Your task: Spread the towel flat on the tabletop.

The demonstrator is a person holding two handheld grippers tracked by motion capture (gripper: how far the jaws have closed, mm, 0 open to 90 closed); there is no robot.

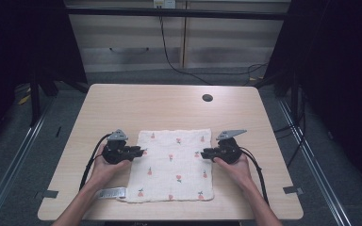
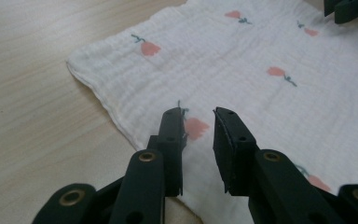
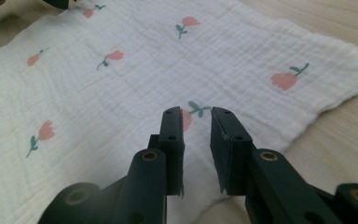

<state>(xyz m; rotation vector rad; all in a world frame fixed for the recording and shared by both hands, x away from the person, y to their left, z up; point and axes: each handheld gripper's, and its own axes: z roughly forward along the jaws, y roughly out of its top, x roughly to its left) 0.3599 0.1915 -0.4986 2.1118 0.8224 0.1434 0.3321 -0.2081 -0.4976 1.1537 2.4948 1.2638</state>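
Left gripper (image 1: 140, 151) and right gripper (image 1: 199, 153): black bodies, each topped by a grey three-cornered plate, each trailing a black cable. Jaws black, flat-padded, with brass-ringed pivot holes and small screws. Forearms bare, no sleeves.

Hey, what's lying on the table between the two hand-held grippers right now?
The white floral cloth, spread flat, fills the stretch between the left hand-held gripper and the right hand-held gripper. Nothing else lies there, as the high view shows.

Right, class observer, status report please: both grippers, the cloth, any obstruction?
Left gripper open over cloth's left edge. Right gripper open over its right edge. Flowered cloth flat on table, ungripped. Nothing in the way.
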